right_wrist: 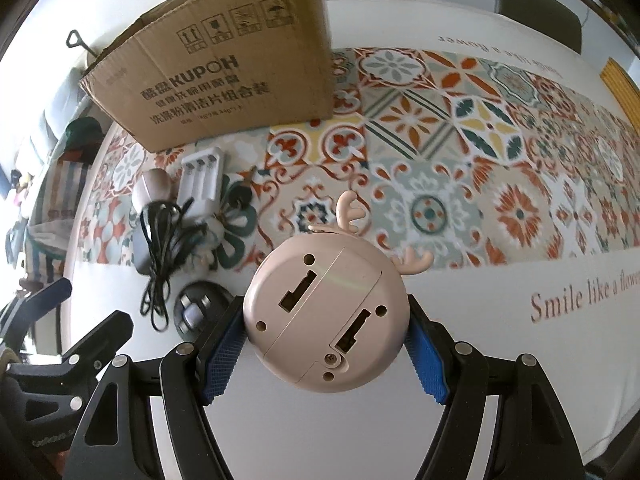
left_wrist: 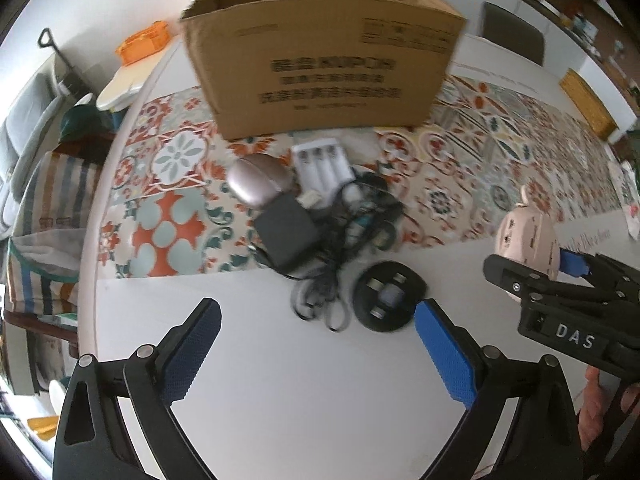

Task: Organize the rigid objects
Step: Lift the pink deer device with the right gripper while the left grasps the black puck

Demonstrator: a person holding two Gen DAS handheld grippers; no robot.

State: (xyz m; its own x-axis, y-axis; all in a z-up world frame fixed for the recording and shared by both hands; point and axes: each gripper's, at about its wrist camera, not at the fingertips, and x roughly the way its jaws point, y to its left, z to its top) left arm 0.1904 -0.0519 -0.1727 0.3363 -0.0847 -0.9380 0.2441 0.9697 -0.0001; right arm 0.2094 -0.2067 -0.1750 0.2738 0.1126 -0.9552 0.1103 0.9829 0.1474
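The right gripper (right_wrist: pixel 326 354) has its jaws closed on a round pink clock (right_wrist: pixel 326 314) with little antlers, back plate facing the camera, lifted above the white worktop (right_wrist: pixel 320 432). The left gripper (left_wrist: pixel 318 350) stands wide open with nothing between its jaws. Beyond it lie a black disc (left_wrist: pixel 389 302), a tangled black cable (left_wrist: pixel 320 300), a dark adapter (left_wrist: pixel 286 232), a battery charger (left_wrist: pixel 322 166) and a pink case (left_wrist: pixel 258 180). A cardboard box (left_wrist: pixel 320 64) stands behind them on the patterned runner (left_wrist: pixel 500 160), toward the worktop's far edge.
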